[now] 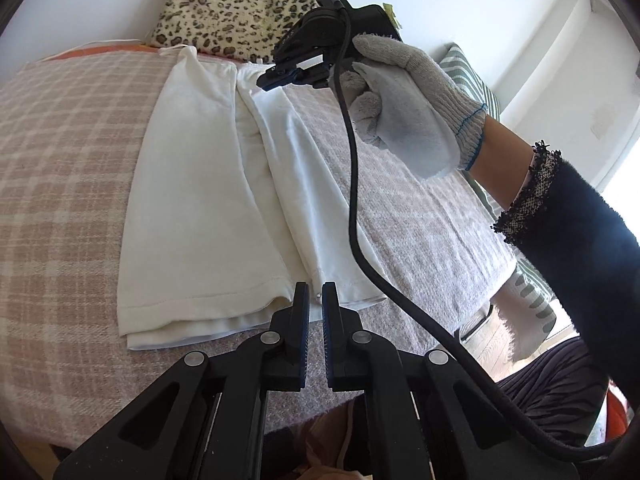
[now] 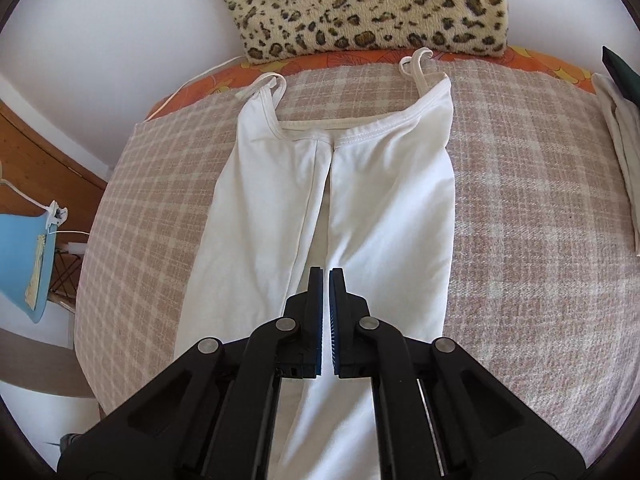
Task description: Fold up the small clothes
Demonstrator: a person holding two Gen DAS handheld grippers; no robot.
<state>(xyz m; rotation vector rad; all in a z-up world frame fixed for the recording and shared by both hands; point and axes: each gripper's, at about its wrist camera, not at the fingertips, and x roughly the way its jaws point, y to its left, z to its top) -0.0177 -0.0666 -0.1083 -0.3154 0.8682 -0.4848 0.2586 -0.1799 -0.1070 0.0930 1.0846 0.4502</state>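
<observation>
The top (image 2: 332,184) is laid mid-frame with both side edges folded to the centre; blanket (image 2: 520,200) is left bare either side. Both grippers' (image 1: 315,296) (image 2: 325,280) jaws are held together, empty.

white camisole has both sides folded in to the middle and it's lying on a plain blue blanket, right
Not quite: the white camisole does have both sides folded in to the middle, but it lies on a pink and cream checked blanket, not a plain blue one. The right wrist view shows it.

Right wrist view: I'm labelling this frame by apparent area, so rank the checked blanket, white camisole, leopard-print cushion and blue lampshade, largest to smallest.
1. checked blanket
2. white camisole
3. leopard-print cushion, partly cropped by the frame
4. blue lampshade, cut by the frame edge, so unsure
</observation>
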